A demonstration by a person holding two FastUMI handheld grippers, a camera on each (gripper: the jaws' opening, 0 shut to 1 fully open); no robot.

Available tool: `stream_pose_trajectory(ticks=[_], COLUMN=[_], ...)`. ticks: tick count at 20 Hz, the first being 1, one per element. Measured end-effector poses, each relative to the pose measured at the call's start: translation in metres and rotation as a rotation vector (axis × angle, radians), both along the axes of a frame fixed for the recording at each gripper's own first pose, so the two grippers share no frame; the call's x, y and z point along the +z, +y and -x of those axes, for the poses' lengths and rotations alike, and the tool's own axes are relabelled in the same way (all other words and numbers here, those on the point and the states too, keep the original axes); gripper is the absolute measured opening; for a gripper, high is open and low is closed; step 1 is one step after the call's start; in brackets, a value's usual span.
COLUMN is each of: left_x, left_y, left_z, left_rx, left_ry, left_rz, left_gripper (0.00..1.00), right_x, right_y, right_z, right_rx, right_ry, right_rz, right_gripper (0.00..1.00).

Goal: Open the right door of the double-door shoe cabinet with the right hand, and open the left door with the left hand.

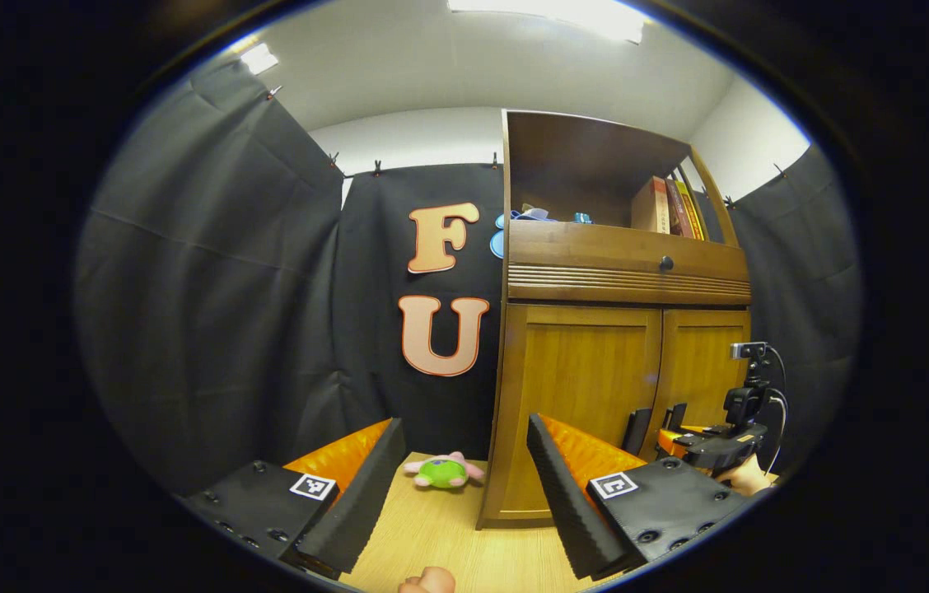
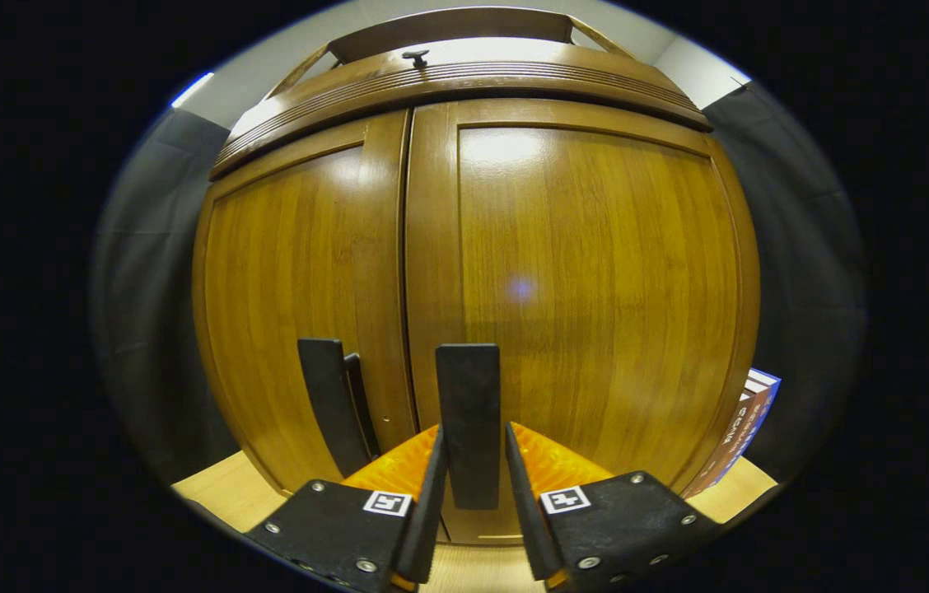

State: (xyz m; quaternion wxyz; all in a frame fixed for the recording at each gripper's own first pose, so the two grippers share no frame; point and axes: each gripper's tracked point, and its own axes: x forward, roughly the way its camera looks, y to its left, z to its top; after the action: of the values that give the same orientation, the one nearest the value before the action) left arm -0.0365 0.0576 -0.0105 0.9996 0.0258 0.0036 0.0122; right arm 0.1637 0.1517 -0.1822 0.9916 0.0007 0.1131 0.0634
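Observation:
The wooden shoe cabinet [image 1: 625,280] stands with both lower doors closed. In the right gripper view the right door [image 2: 596,272] has a dark upright handle [image 2: 469,395] near the centre seam. My right gripper [image 2: 473,461] is shut on that handle, one finger on each side. The left door [image 2: 291,272] carries its own handle [image 2: 333,403], which nothing holds. In the left gripper view my left gripper [image 1: 464,486] is open, well short of the cabinet, in front of its left corner. The right gripper [image 1: 716,445] shows there at the doors, held by a hand [image 1: 749,478].
A green and pink plush toy [image 1: 441,472] lies on the wooden floor [image 1: 431,535] left of the cabinet. Books [image 1: 670,206] stand on the cabinet's open upper shelf, and more books [image 2: 749,420] lean by its right side. Black cloth walls close in the booth.

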Motion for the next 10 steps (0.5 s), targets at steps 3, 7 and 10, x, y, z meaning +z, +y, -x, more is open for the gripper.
stream_pose_trajectory(ticks=[3, 7, 10], left_x=[-0.004, -0.006, -0.009], left_y=[0.007, 0.016, 0.017], left_z=[0.001, 0.004, 0.004], left_rx=[0.012, 0.038, 0.038], left_ry=[0.013, 0.017, 0.022], left_rz=[0.010, 0.009, 0.017], left_gripper=[0.96, 0.96, 0.96], right_x=[0.000, 0.003, 0.008], right_y=[-0.001, -0.004, -0.010], right_z=[0.005, 0.025, 0.047], right_rx=[0.009, 0.030, 0.050], right_ry=[-0.002, -0.010, -0.020], right_rz=[0.008, 0.004, 0.011], right_gripper=[0.33, 0.31, 0.30])
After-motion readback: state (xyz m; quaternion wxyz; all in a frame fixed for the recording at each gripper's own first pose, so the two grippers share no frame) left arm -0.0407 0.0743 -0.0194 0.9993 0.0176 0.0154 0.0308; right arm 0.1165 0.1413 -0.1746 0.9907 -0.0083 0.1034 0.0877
